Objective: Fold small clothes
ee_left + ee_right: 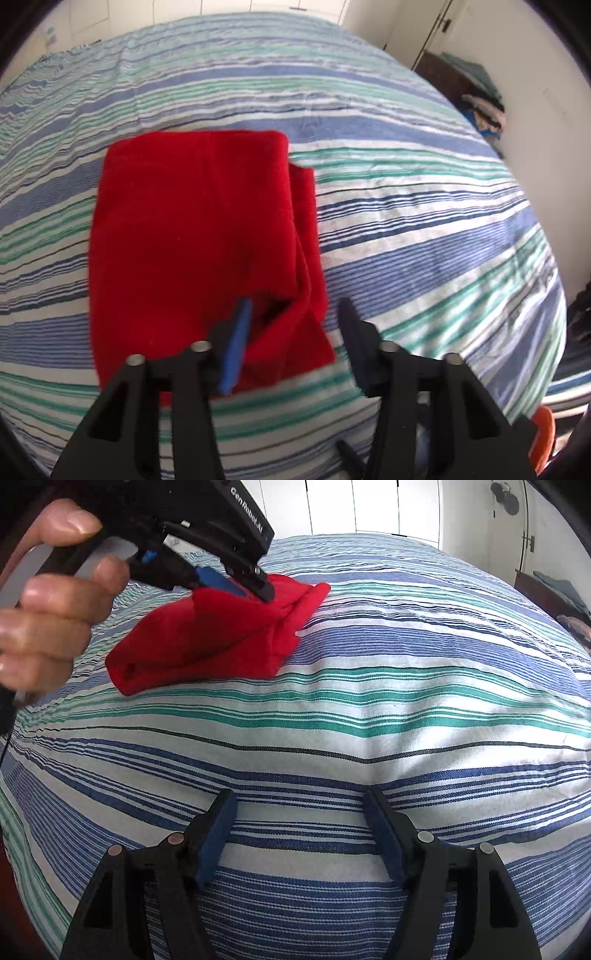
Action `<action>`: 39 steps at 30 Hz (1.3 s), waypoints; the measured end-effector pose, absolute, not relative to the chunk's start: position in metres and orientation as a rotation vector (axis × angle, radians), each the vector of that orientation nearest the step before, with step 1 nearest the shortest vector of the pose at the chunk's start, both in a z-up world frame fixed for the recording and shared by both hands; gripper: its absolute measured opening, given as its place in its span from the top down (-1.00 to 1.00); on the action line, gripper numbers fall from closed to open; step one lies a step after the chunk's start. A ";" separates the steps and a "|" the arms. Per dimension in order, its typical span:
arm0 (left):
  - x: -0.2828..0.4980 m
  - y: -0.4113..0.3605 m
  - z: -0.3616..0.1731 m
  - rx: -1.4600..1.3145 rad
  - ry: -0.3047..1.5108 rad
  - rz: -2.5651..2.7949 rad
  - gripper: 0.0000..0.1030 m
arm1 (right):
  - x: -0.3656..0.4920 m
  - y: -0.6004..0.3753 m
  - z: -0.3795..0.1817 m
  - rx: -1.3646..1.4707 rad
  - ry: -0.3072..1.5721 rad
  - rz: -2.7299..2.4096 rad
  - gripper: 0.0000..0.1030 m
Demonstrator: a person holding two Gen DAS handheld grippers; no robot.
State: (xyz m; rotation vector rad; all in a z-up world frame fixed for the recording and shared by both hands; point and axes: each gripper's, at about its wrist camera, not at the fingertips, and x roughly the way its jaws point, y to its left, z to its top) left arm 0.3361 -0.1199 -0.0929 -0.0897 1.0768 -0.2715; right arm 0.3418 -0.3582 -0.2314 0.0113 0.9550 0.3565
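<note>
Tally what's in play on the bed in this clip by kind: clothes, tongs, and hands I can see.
Red folded garment: 1, lying on the striped bedspread
Tongs: 2, left tongs open over the garment's near corner, right tongs open over bare bedspread
Hands in view: 1, the left hand gripping its handle
Total: 4

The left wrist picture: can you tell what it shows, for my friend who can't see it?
A folded red cloth lies on a bed with a blue, green and white striped cover. The left claw hangs open over the cloth's near corner, gripping nothing. A pile of clothes sits by the far wall.
</note>
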 end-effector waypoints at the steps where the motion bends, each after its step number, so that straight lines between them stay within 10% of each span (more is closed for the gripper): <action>1: 0.322 -0.106 -0.082 -0.104 1.029 -0.268 -0.52 | 0.342 -0.358 -0.232 0.014 0.956 0.359 -0.39; 3: 0.291 -0.063 -0.064 -0.138 0.941 -0.225 -0.80 | 0.343 -0.358 -0.232 0.014 0.959 0.366 -0.44; 10: 0.247 0.087 -0.132 -0.215 1.007 0.121 -0.67 | 0.345 -0.361 -0.223 0.054 0.980 0.392 -0.52; 21: 0.216 0.083 -0.179 -0.179 1.003 0.162 -0.69 | 0.433 -0.323 -0.151 0.444 0.935 0.463 -0.46; 22: 0.217 0.085 -0.179 -0.188 1.002 0.157 -0.69 | 0.446 -0.318 -0.159 0.452 0.969 0.453 -0.37; 24: 0.215 0.087 -0.177 -0.188 1.002 0.150 -0.69 | 0.467 -0.312 -0.178 0.430 1.073 0.424 0.86; 39: 0.307 0.019 -0.106 -0.239 0.904 0.033 -0.68 | 0.463 -0.344 -0.232 0.406 1.135 0.367 0.88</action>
